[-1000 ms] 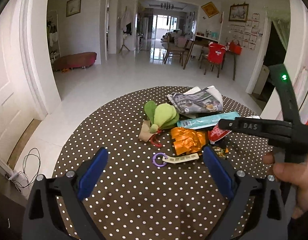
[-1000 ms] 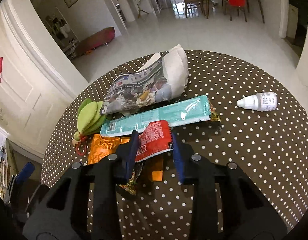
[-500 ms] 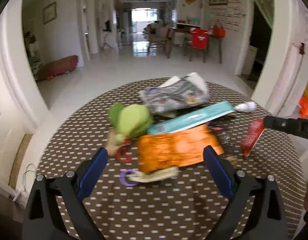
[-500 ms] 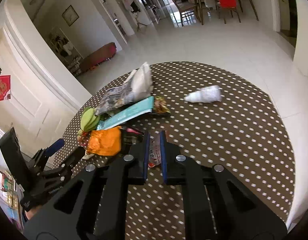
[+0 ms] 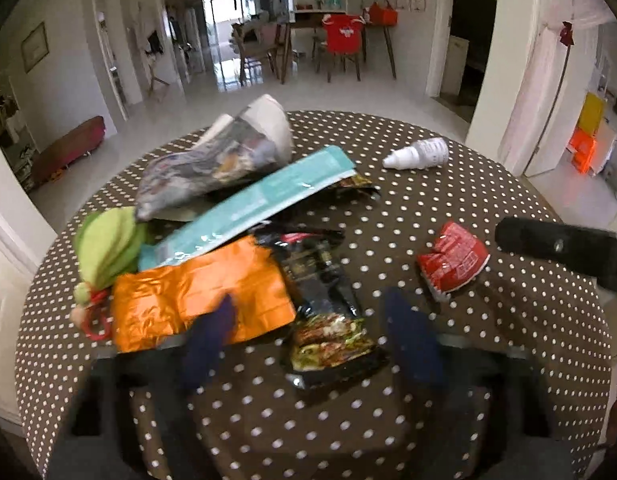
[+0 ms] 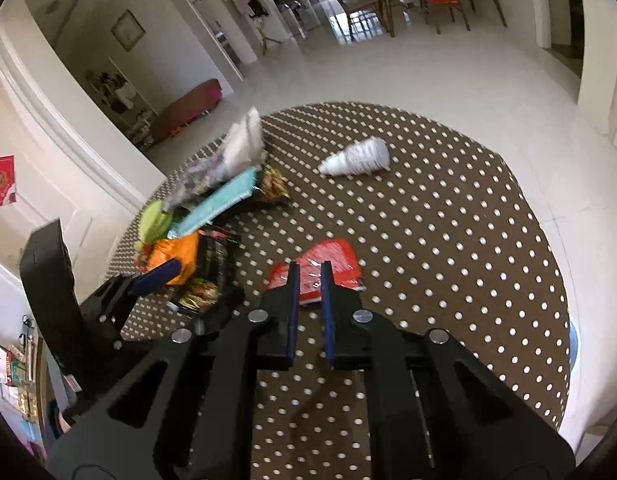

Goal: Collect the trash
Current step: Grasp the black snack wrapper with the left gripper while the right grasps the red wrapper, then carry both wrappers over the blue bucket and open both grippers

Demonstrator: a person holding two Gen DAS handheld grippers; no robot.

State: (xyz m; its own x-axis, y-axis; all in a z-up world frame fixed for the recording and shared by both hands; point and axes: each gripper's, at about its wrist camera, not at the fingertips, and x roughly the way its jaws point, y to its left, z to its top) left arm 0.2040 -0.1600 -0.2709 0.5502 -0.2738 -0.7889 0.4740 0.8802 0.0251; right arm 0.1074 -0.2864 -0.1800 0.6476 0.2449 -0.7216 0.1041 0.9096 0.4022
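Risk sits with my left gripper (image 5: 308, 320): its jaws, just narrowing around the dark snack packet (image 5: 328, 312) without pinching yet, could snag the orange wrapper (image 5: 196, 292). My right gripper (image 6: 308, 276) has just parted, empty, red wrapper (image 6: 324, 260) released on the table (image 6: 468, 240).

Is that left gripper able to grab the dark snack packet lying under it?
Probably yes. The left gripper has just been closing with its jaws astride the dark snack packet, nothing covering that end; pads not yet pressing.
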